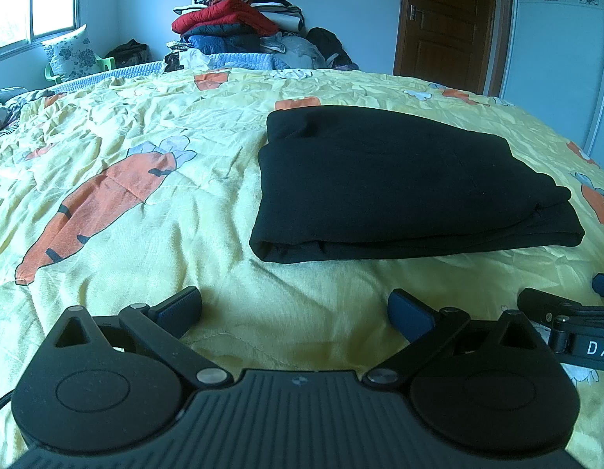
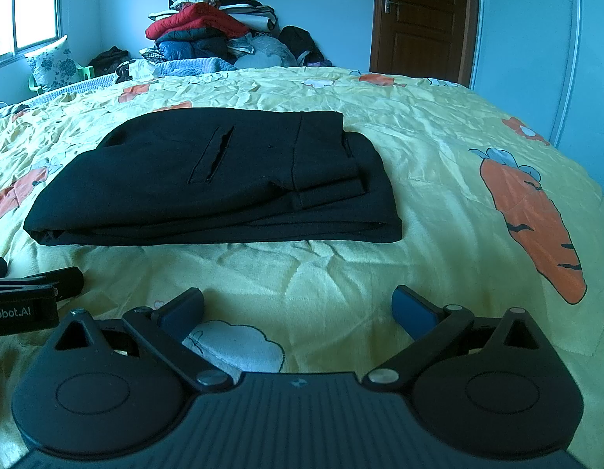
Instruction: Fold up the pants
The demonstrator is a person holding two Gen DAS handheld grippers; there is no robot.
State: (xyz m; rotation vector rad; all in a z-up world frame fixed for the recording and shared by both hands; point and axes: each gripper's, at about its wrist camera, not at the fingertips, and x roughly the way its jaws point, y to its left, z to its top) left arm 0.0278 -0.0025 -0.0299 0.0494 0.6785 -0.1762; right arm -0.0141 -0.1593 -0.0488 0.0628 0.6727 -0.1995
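Black pants lie folded in a compact stack on the bed, the job apparently done. Left gripper and right gripper rest nearby, jaws wide apart, holding nothing.

Folded pants flat on bedspread, mid-bed. Left gripper near edge of bed, before pants, jaws spread, not touching them. Right gripper just right of left gripper, likewise before pants, jaws spread. Clothes pile behind bed, far centre. Pillow far left under window. Door far right.
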